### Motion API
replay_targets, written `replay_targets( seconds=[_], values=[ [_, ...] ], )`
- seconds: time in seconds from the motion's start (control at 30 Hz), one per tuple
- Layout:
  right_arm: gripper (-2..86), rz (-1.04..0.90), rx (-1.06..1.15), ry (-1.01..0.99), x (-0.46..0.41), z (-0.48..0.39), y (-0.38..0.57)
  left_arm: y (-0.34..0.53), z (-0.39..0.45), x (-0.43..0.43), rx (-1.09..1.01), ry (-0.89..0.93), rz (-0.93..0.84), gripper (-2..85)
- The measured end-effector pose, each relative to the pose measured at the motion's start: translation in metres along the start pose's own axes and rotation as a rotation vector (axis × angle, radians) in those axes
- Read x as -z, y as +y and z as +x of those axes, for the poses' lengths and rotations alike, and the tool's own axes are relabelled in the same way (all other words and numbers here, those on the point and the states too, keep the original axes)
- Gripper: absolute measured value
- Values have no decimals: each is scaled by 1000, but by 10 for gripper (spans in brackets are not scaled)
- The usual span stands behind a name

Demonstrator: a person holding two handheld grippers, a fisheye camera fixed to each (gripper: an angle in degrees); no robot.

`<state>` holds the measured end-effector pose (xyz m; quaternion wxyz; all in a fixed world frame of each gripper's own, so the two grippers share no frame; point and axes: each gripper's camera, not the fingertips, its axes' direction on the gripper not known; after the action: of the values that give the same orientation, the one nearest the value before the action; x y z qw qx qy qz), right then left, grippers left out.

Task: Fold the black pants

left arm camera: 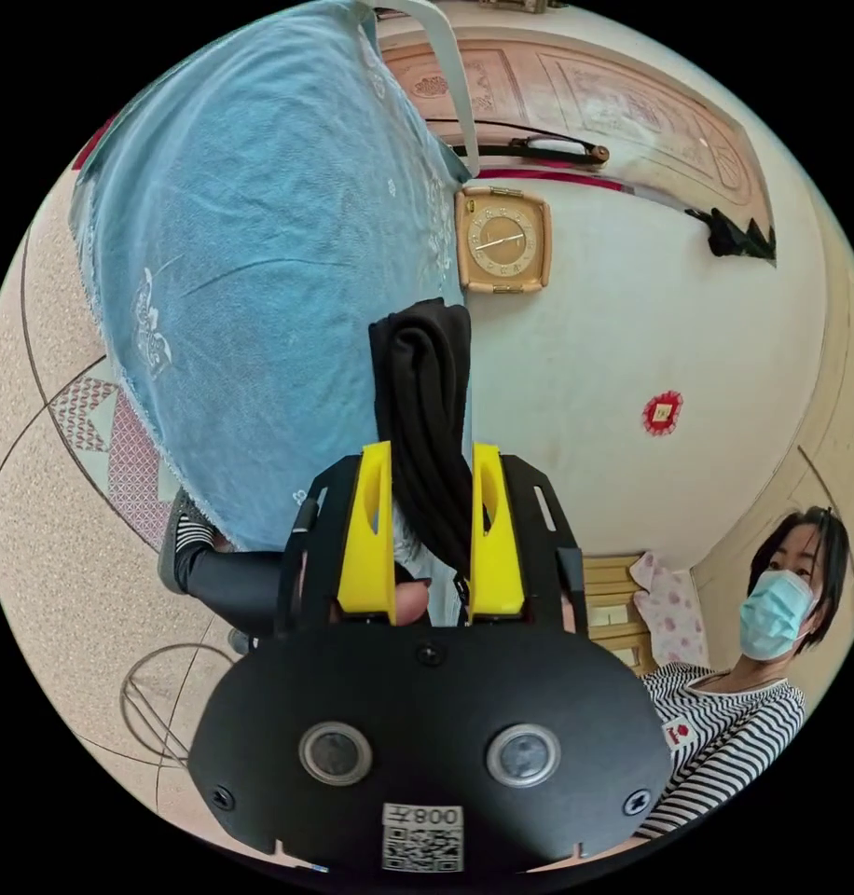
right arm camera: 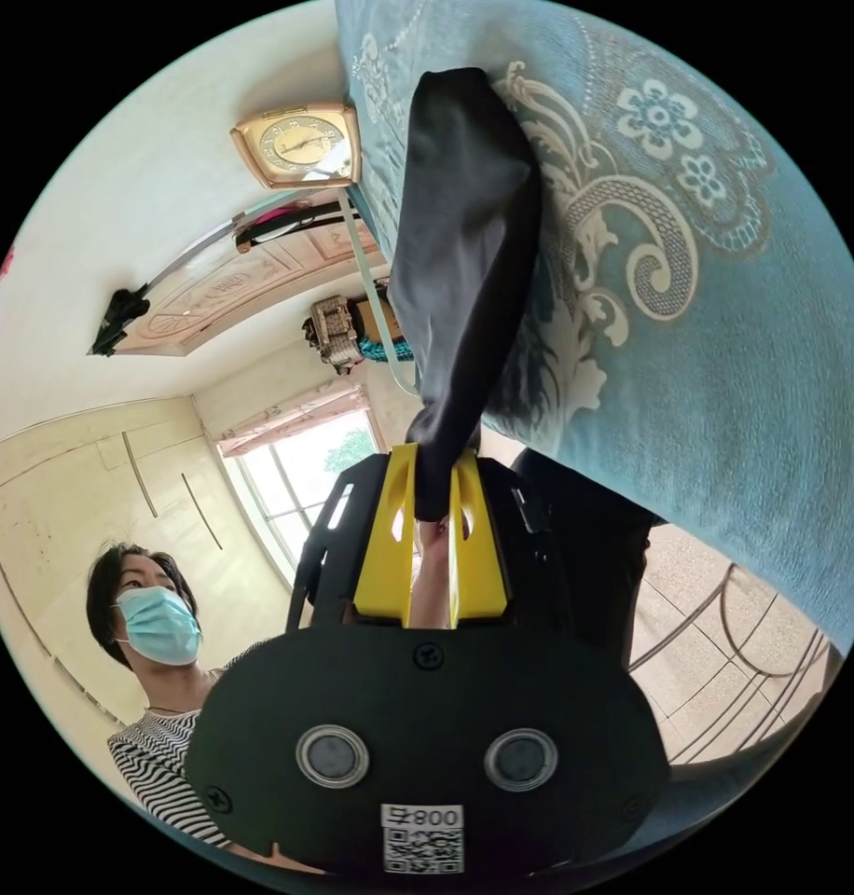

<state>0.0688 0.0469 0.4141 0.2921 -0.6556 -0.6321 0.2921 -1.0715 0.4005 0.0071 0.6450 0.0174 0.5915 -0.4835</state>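
The black pants [left arm camera: 422, 410] run as a bunched strip of dark cloth out from between the yellow jaws of my left gripper [left arm camera: 432, 461], which is shut on them. In the right gripper view a wider fold of the black pants [right arm camera: 464, 252] stretches away over a blue patterned cloth, and my right gripper [right arm camera: 433, 457] is shut on its narrow end. Both views are rolled, so the cloth-covered surface stands like a wall.
A blue patterned cloth [left arm camera: 259, 280] [right arm camera: 725, 326] covers the surface beside the pants. A person in a striped top [left arm camera: 716, 727] [right arm camera: 166, 764] stands close behind the grippers. A clock [left arm camera: 503, 240] hangs on the white wall. Tiled floor [left arm camera: 63, 522] lies below.
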Motion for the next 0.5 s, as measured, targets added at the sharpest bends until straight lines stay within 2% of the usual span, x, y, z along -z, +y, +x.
replay_targets(
  seconds=[0.3, 0.5],
  values=[
    [45, -8, 73, -8, -5, -42, -2, -18, -37, -15, 150, 197, 57, 155],
    [41, 0, 92, -17, -7, -51, 2, -33, -39, -36, 132, 188, 45, 173]
  ],
)
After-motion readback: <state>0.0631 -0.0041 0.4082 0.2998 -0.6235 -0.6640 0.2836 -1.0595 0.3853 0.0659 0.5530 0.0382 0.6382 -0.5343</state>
